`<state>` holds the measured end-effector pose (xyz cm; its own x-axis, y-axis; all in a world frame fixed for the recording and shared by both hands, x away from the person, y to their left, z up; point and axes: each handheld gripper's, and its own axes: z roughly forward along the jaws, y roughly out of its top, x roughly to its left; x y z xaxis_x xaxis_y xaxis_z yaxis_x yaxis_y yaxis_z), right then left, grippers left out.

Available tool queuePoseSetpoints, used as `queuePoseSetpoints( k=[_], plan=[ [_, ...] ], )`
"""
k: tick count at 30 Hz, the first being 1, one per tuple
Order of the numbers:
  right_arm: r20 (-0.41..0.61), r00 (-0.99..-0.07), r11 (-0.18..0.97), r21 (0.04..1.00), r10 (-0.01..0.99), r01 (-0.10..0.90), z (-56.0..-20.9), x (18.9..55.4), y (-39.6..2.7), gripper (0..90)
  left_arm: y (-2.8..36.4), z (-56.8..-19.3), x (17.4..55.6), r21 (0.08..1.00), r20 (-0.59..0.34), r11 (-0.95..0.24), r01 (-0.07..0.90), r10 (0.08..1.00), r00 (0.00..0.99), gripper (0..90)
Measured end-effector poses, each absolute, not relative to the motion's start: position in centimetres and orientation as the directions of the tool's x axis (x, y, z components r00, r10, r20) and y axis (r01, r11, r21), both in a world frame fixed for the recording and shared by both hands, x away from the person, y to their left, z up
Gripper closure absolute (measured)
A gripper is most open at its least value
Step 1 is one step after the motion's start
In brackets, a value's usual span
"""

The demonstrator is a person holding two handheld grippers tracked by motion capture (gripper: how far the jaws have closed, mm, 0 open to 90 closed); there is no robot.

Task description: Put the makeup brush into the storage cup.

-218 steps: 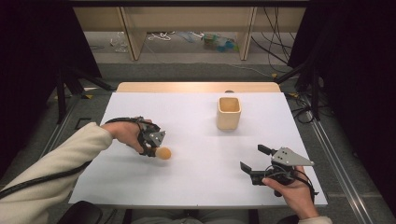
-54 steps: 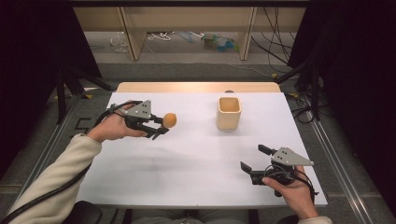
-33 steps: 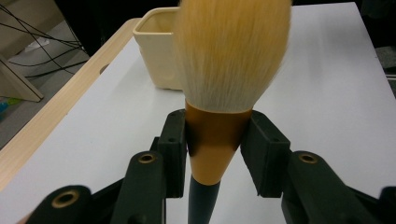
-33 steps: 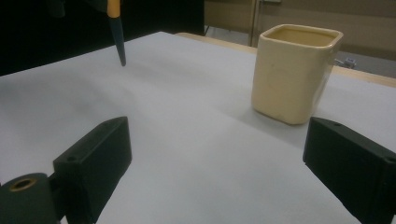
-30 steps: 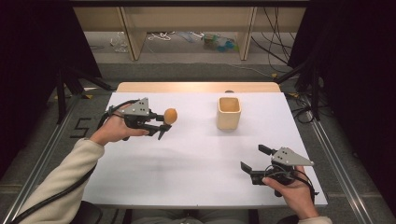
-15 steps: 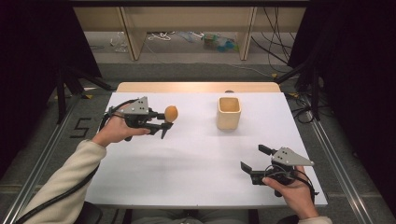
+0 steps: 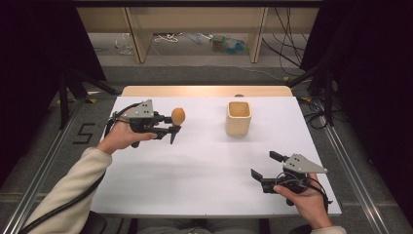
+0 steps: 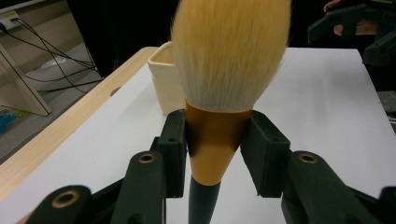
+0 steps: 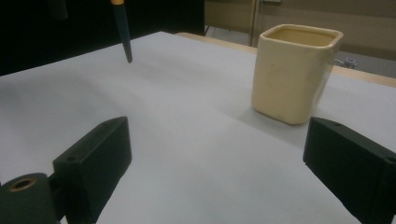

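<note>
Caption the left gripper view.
Left gripper clamps a brush by its orange collar, bristles up, before a cream cup.

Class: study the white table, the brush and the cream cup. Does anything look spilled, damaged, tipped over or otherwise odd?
Nothing stands out. The cream cup stands upright on the white table, no spill shows, and the brush sits held in the left tool, bristles intact.

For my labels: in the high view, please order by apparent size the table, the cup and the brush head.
1. Table
2. Cup
3. Brush head

Cup and brush head lie similarly far from the camera, so this order seems safe.
</note>
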<state>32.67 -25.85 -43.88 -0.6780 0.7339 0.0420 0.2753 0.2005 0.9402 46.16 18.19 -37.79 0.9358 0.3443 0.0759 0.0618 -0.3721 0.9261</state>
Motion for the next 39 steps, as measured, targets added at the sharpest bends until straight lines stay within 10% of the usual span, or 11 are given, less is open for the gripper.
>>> queuePoseSetpoints(
  k=[39],
  plan=[
    [0.021,-0.679,0.205,0.946,0.733,0.250,-43.9,32.8,-25.9,8.2,17.1,-37.7,45.9,0.961,0.026,-0.265,0.082,0.378,0.925,62.3]
  ],
)
